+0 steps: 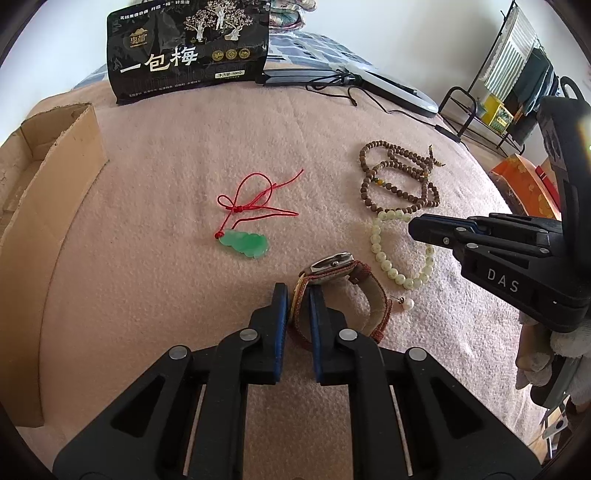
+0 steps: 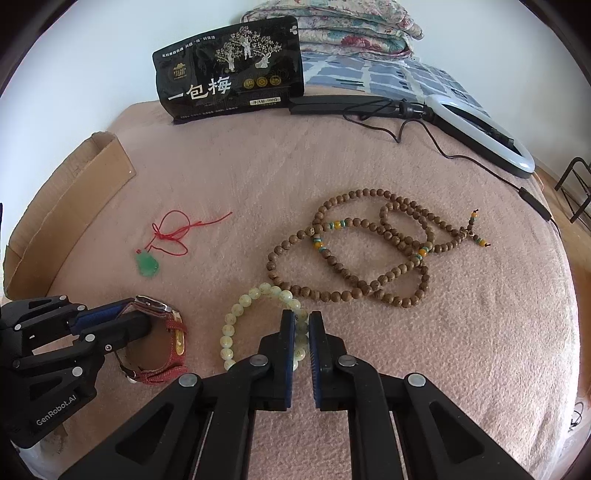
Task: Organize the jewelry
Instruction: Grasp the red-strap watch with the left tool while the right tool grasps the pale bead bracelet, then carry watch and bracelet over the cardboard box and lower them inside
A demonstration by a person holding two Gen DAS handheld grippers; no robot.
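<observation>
A watch (image 1: 332, 263) with a reddish-brown strap lies on the pink blanket (image 1: 147, 295). My left gripper (image 1: 298, 295) is shut on its strap, which runs between the blue pads. In the right wrist view the watch (image 2: 155, 304) sits at the left gripper's tip (image 2: 136, 315). A pale bead bracelet (image 2: 236, 314) lies beside it, and my right gripper (image 2: 302, 319) is shut on its near-right arc. The left wrist view shows that bracelet (image 1: 380, 254) under the right gripper (image 1: 413, 226). A green jade pendant (image 1: 245, 243) on a red cord and a long brown bead string (image 2: 351, 251) lie loose further back.
An open cardboard box (image 1: 55, 166) stands at the left edge. A black snack bag (image 1: 188, 48) stands upright at the back, with a ring light (image 2: 480, 125) and its cable beside it. A small pearl earring (image 1: 407, 304) lies right of the watch. Folded quilts (image 2: 332, 26) are behind.
</observation>
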